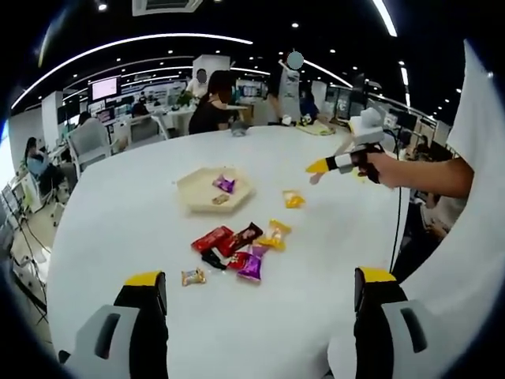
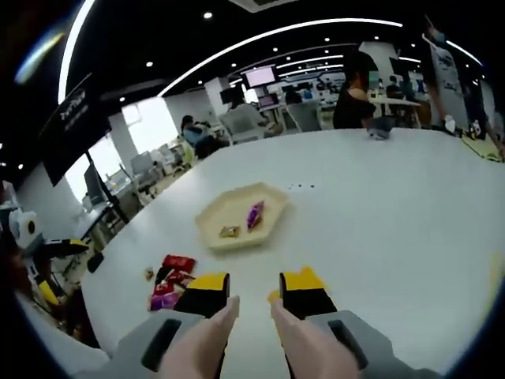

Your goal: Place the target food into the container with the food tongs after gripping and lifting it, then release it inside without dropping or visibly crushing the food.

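A beige hexagonal tray [image 1: 189, 189] lies on the white table with a purple candy [image 1: 224, 184] and a small brown one [image 1: 220, 200] inside. Nearer me, a loose pile of wrapped snacks [image 1: 241, 246] sits on the table, and a single yellow candy [image 1: 293, 199] lies to the tray's right. My left gripper [image 1: 260, 278] hangs open and empty, jaws wide apart, just short of the pile. My right gripper [image 1: 317, 167], held by a hand, hovers right of the yellow candy. In the right gripper view, the right gripper [image 2: 254, 284] stands narrowly open, white table showing in the gap, the tray [image 2: 209, 215] ahead.
The round white table [image 1: 118, 229] has broad bare room around the snacks. Its far edge carries small items [image 1: 316, 128]. Seated people and office chairs [image 1: 87, 142] stand behind it. The snack pile [image 2: 170, 280] lies left of the right jaws. A cable [image 1: 397, 221] hangs at the right.
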A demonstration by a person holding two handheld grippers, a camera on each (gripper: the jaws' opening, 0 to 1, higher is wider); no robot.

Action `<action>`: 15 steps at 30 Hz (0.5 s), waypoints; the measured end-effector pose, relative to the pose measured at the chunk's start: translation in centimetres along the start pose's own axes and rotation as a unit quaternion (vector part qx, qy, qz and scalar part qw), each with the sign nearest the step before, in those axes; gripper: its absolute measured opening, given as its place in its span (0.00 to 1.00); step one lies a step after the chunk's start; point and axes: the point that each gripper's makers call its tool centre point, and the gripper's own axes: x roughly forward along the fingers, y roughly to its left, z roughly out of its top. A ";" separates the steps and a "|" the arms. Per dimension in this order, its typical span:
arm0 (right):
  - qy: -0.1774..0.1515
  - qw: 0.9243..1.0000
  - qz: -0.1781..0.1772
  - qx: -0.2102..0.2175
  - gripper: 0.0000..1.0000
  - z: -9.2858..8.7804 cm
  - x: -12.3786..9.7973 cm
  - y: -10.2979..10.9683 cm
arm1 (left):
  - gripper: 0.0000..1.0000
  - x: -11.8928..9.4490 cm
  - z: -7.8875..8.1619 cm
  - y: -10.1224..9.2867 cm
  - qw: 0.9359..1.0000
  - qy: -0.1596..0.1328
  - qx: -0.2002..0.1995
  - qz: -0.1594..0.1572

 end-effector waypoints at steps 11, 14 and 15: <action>0.007 0.995 0.005 -0.094 0.26 -1.5 -0.1 1.1 | 0.99 0.1 -0.7 -0.3 1.000 0.008 -0.009 0.000; -0.007 0.991 0.028 -0.130 0.27 -1.1 0.1 2.1 | 0.99 0.1 -0.7 -0.2 1.000 0.008 -0.004 0.001; -0.006 0.990 0.030 -0.141 0.27 -1.1 0.2 2.2 | 0.99 0.1 -0.7 -0.2 1.000 0.008 -0.004 0.001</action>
